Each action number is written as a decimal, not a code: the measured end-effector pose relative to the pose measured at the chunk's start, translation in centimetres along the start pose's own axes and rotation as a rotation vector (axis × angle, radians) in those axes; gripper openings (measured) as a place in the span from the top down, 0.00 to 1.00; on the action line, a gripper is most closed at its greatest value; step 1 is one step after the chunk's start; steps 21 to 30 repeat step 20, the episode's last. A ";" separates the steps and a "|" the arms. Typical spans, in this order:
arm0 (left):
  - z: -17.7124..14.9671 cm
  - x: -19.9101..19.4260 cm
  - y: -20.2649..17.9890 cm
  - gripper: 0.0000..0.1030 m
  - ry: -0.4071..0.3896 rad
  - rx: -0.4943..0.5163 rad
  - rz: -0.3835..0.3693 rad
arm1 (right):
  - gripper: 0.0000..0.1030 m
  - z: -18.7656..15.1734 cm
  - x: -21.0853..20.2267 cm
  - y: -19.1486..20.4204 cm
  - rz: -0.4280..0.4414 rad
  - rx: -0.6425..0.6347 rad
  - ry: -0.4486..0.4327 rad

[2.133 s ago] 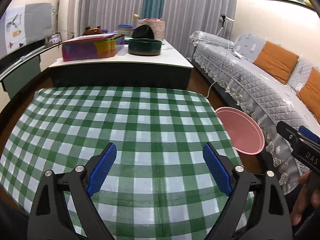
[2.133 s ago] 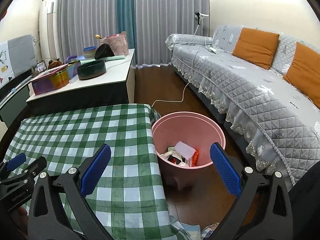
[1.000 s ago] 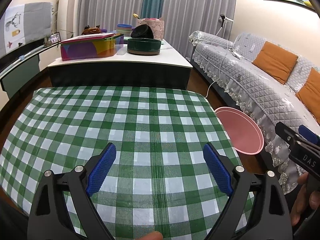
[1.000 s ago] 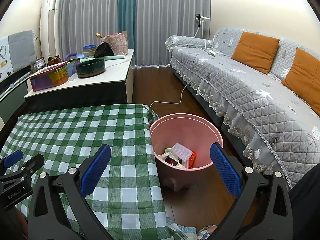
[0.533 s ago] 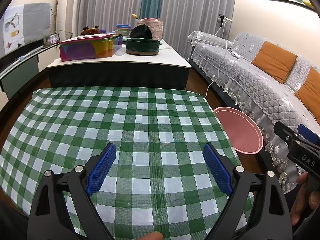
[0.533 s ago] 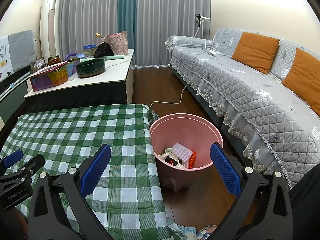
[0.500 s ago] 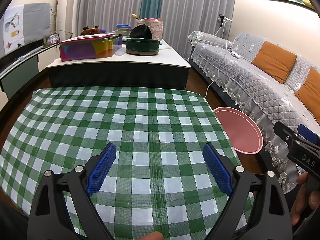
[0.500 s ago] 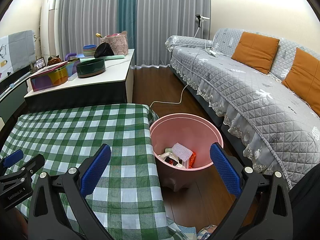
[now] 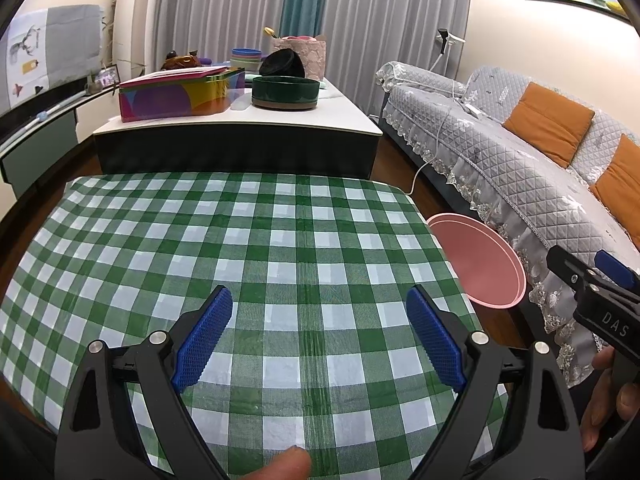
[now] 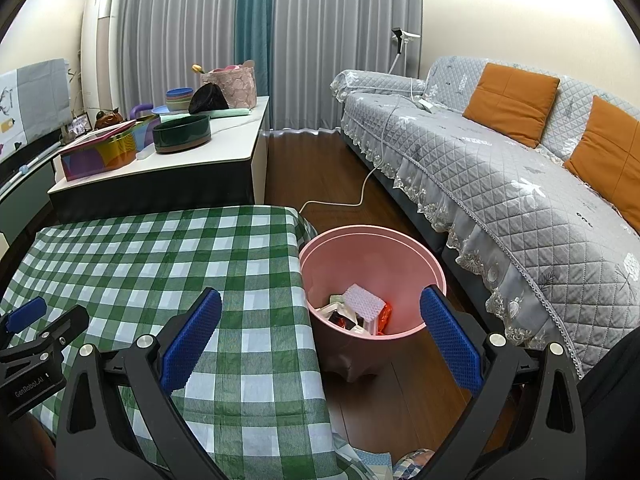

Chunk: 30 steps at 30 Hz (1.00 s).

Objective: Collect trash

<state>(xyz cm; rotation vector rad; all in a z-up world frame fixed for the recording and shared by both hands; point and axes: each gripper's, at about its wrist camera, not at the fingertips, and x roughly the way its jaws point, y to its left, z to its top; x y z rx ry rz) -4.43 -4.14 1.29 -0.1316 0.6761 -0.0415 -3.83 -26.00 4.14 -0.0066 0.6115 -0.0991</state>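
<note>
Right wrist: right claw wide over table edge, pink bin beside.

A green checked tablecloth fills the centre. At twelve o'clock, a white-topped cabinet carries a dark green bowl; at three o'clock stands a grey quilted sofa.

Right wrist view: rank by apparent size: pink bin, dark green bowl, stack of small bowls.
1. pink bin, though it is nearest the camera
2. dark green bowl
3. stack of small bowls
</note>
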 end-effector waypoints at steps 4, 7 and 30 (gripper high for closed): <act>0.0 0.0 0.0 0.16 -0.003 0.006 0.001 | 0.05 0.0 0.0 0.0 0.001 0.000 0.001; -0.1 -0.1 -0.1 0.14 -0.011 0.012 -0.006 | 0.05 0.0 0.0 0.0 0.000 0.000 0.001; -0.3 0.1 -0.1 0.13 0.006 0.009 -0.003 | 0.05 0.0 -0.1 -0.1 0.000 -0.001 0.004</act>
